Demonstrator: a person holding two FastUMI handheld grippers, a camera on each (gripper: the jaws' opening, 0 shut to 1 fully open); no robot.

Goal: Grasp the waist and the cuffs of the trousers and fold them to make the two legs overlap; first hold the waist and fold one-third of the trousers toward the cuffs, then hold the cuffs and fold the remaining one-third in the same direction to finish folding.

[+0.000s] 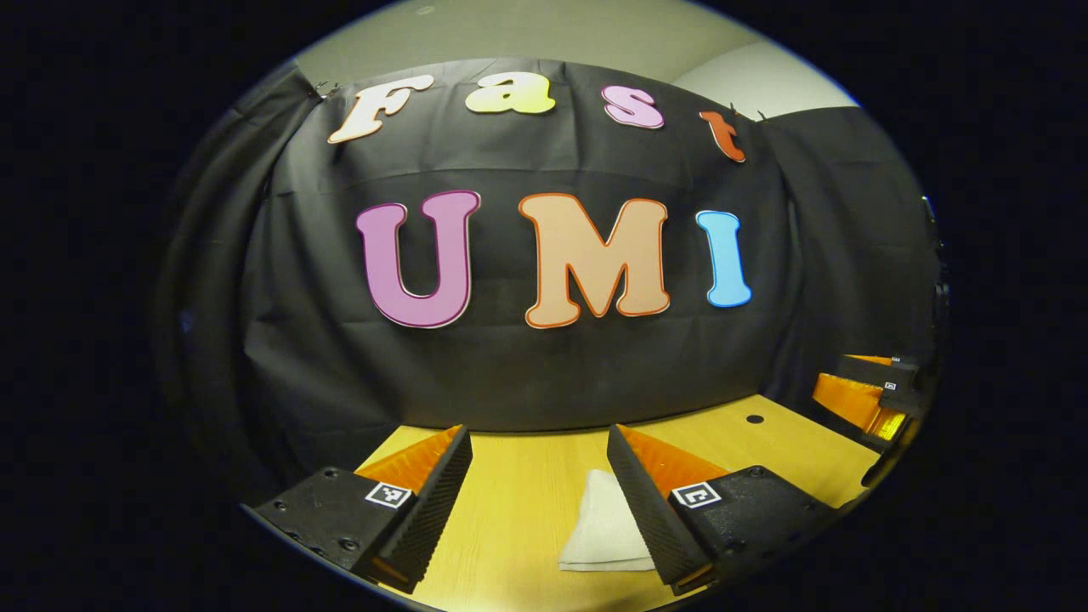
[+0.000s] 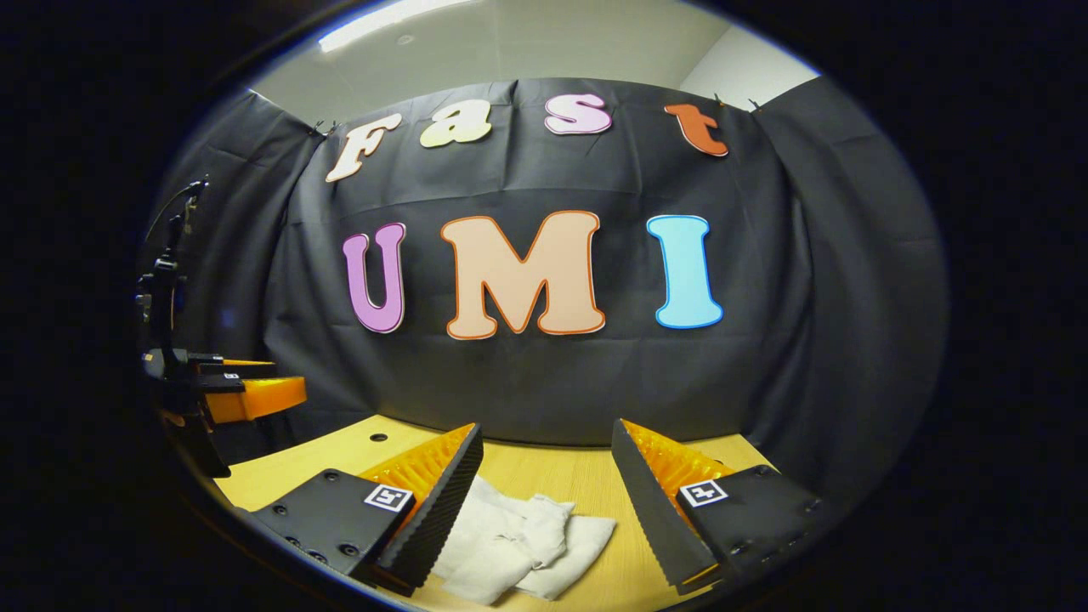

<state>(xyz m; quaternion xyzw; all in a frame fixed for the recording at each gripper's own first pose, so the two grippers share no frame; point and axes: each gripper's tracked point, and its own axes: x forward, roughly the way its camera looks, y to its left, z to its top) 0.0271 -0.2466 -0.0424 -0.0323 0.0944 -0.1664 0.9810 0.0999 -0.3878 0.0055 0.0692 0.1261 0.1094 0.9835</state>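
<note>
The wooden bench (image 1: 527, 510) carries the white trousers (image 2: 518, 544), lying folded and rumpled. Both grippers are raised above it, level, facing the booth wall. The left gripper (image 1: 540, 493) has its jaws wide apart, holding nothing, as does the right gripper (image 2: 544, 510). The right gripper view shows the trousers' rumpled layers; the left gripper view shows one flat corner (image 1: 605, 527).

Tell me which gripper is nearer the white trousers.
About even, as far as the views show. The left gripper hangs open above the trousers, which lie between its fingers; the right gripper likewise hangs open over them, touching nothing.
</note>
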